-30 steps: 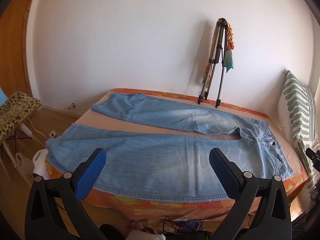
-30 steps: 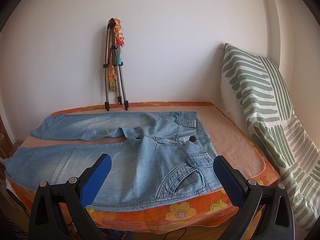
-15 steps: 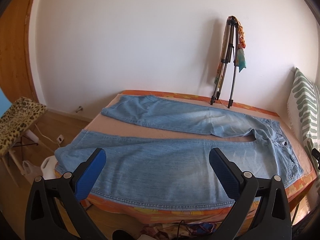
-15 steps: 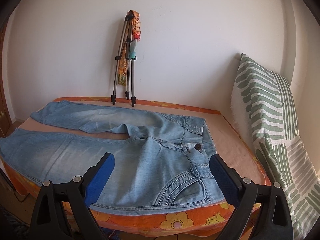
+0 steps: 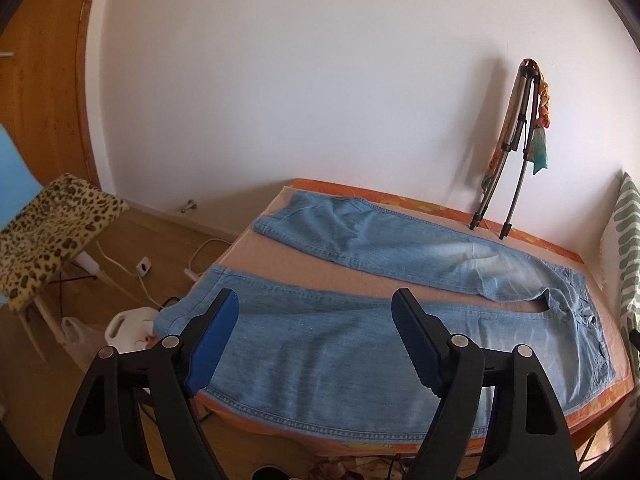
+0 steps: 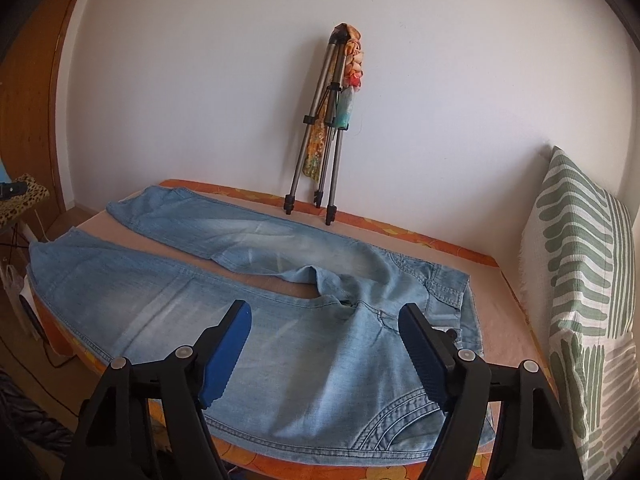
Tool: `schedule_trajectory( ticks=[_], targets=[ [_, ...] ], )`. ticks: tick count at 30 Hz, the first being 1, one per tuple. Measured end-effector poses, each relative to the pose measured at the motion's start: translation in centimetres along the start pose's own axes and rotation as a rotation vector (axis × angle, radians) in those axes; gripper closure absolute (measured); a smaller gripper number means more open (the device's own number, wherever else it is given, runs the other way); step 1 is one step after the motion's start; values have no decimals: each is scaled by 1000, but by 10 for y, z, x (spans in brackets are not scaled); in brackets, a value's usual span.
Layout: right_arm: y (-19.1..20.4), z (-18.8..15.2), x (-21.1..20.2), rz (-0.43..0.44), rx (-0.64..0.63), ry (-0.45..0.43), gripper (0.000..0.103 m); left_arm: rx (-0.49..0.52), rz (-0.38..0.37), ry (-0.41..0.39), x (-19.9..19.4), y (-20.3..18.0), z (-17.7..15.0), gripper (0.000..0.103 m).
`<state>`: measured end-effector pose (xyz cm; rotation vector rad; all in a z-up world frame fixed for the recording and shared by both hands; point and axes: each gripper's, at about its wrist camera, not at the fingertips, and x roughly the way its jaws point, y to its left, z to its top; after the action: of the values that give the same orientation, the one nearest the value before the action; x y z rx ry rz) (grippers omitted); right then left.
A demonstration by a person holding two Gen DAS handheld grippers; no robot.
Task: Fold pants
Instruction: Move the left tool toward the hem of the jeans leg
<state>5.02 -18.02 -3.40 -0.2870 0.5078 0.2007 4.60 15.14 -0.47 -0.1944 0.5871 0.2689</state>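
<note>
I see the pants [image 5: 360,344] spread flat on the bed [image 5: 248,252] (legs splayed apart); my left hand-held gripper [image 5: 314,304] and right hand-held gripper [image 6: 324,316] hover above, jaws wide, holding nothing.

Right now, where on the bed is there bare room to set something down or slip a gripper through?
Two bare patches: the wedge of bed between the legs of the jeans, and the strip between waistband and striped pillow. The back edge is crowded by the tripod.
</note>
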Motion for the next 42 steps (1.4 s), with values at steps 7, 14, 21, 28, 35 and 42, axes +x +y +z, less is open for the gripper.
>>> schedule_trajectory(
  ticks=[7, 14, 21, 28, 35, 42],
  targets=[
    [32, 2, 19, 131, -79, 68, 47, -75, 36, 45, 17, 47, 6, 38],
    [37, 38, 44, 149, -151, 70, 47, -126, 15, 37, 40, 67, 49, 45],
    [16, 105, 85, 123, -178, 15, 47, -105, -17, 19, 75, 46, 113, 46],
    [14, 163, 159, 146, -284, 15, 46, -49, -70, 68, 147, -11, 157, 46],
    [38, 193, 265, 275, -349, 90, 38, -90, -133, 210, 252, -57, 162, 46],
    [85, 193, 382, 441, -313, 208, 52, -185, -128, 377, 360, -75, 154, 46]
  ],
)
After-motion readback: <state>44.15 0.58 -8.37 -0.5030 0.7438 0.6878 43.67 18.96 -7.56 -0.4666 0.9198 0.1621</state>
